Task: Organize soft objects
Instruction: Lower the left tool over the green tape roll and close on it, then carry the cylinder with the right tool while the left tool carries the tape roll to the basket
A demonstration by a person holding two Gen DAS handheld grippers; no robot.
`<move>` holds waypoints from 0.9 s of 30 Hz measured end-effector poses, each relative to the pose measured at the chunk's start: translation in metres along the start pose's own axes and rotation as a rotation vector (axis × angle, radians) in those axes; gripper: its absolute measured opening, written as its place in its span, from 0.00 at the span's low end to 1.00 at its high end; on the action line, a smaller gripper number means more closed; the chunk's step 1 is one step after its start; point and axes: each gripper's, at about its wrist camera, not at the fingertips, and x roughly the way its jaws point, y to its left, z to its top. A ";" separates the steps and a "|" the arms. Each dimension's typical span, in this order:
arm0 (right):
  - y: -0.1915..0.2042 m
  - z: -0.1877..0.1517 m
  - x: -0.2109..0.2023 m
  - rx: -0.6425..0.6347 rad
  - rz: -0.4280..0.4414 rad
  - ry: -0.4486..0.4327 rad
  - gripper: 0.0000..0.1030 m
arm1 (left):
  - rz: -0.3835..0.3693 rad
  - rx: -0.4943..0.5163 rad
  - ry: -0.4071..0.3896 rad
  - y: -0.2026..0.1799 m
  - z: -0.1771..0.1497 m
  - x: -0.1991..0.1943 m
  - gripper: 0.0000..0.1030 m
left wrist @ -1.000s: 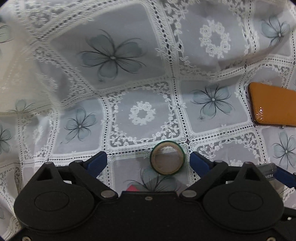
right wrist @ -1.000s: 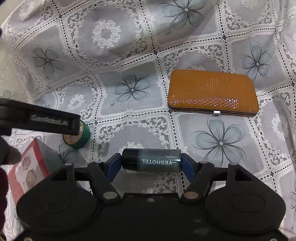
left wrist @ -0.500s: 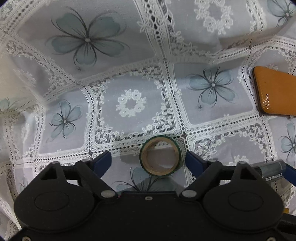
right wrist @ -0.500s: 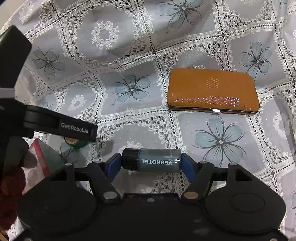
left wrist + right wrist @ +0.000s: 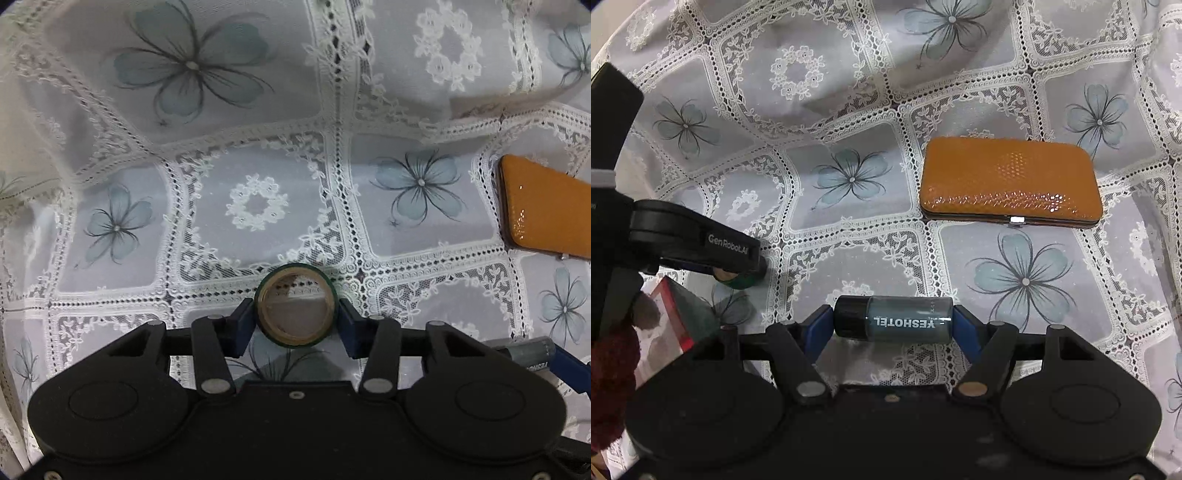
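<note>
Closest to me, my left hand-held gripper (image 5: 295,319) is pinching the little green tape roll (image 5: 296,305). Both blue pads (image 5: 242,325) press on its sides. The roll sits low over the lace cloth (image 5: 258,147) on the table, and I cannot tell if it is lifted yet.

My right hand-held gripper (image 5: 893,322) is pinching a small dark bottle (image 5: 893,322) that says YESHOTEL. It holds the bottle sideways, end to end, between its pads. I think the bottle is just above the cloth, but I am not sure.

Down by my left side, in the right camera, I see a red box (image 5: 670,325) with pictures on it. A dark red sleeve (image 5: 609,376) is there too.

Farther off, the orange case (image 5: 1010,184) lies flat on the cloth, well apart from both grippers. Nothing is touching it.

So I think I am near the start. Two things are grabbed, but I see no spot where things have been put away. I still need to carry both somewhere. The orange case is left to do.
</note>
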 end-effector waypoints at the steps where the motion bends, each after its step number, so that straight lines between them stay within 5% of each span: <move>1: 0.000 0.001 -0.001 0.001 0.000 -0.003 0.67 | 0.004 0.001 -0.010 0.000 0.000 -0.003 0.46; 16: -0.006 -0.004 -0.036 0.032 0.001 -0.010 0.67 | -0.011 -0.004 -0.119 0.020 -0.016 -0.057 0.46; 27: 0.045 0.008 -0.036 -0.032 -0.018 -0.031 0.67 | 0.001 -0.105 -0.175 0.079 -0.033 -0.077 0.46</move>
